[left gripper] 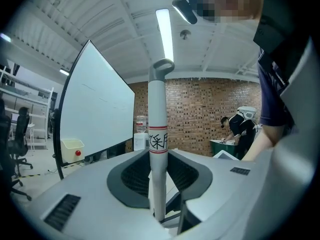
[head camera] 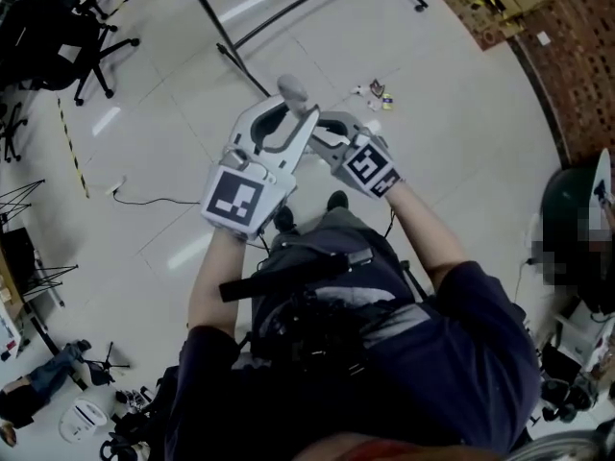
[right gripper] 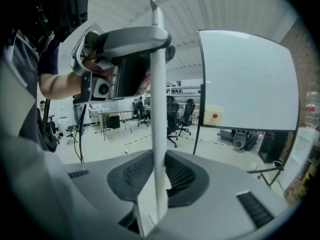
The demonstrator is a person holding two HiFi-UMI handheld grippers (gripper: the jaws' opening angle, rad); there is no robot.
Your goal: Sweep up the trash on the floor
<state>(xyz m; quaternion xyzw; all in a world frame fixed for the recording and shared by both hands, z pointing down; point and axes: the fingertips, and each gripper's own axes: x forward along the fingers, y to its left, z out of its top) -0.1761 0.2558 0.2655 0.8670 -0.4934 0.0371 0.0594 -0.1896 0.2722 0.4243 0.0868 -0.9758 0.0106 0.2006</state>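
Left gripper view shows my left gripper (left gripper: pixel 159 184) clamped on the long white handle (left gripper: pixel 156 114), my right gripper (right gripper: pixel 160 179) clamped lower down it, while the trash (head camera: pixel 377 95) lies on the floor (head camera: pixel 173 161) ahead, apparently unswept.

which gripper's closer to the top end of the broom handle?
Left. The left gripper clamps the broom handle just below its top end; the right gripper clamps it further down.
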